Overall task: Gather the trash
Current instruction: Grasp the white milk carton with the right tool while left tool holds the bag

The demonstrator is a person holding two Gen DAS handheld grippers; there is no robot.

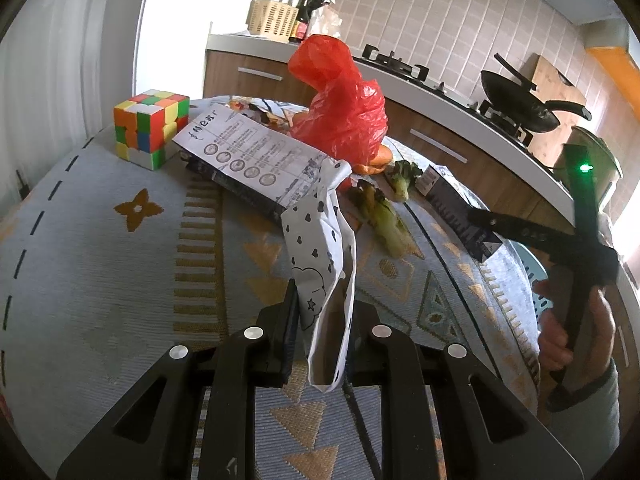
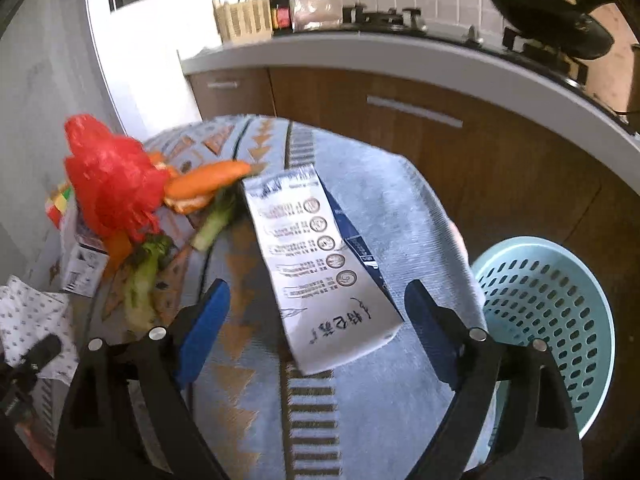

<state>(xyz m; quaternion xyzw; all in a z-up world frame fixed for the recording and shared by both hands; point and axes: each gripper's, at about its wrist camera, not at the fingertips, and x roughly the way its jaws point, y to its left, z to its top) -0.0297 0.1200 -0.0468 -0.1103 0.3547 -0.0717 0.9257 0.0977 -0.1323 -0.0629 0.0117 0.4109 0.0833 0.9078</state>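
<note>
My left gripper [image 1: 320, 312] is shut on a white paper bag with black hearts [image 1: 320, 248], lifted over the patterned tablecloth [image 1: 120, 280]. Behind it lie a white and blue carton [image 1: 248, 156], a red plastic bag [image 1: 344, 108], green vegetable scraps [image 1: 380, 216] and a dark box [image 1: 460, 212]. My right gripper [image 2: 316, 304] is open, its blue pads on either side of a white and blue carton [image 2: 320, 256] near the table edge. The red bag [image 2: 112, 184], orange peel [image 2: 204, 180], greens [image 2: 144, 272] and the heart-print paper [image 2: 28, 316] lie to its left.
A turquoise perforated basket [image 2: 552, 312] stands on the floor right of the table. A Rubik's cube [image 1: 150, 128] sits at the table's far left. A kitchen counter [image 1: 440, 96] with a stove and black wok [image 1: 520, 100] runs behind. The right gripper's handle and a hand [image 1: 580, 280] show at right.
</note>
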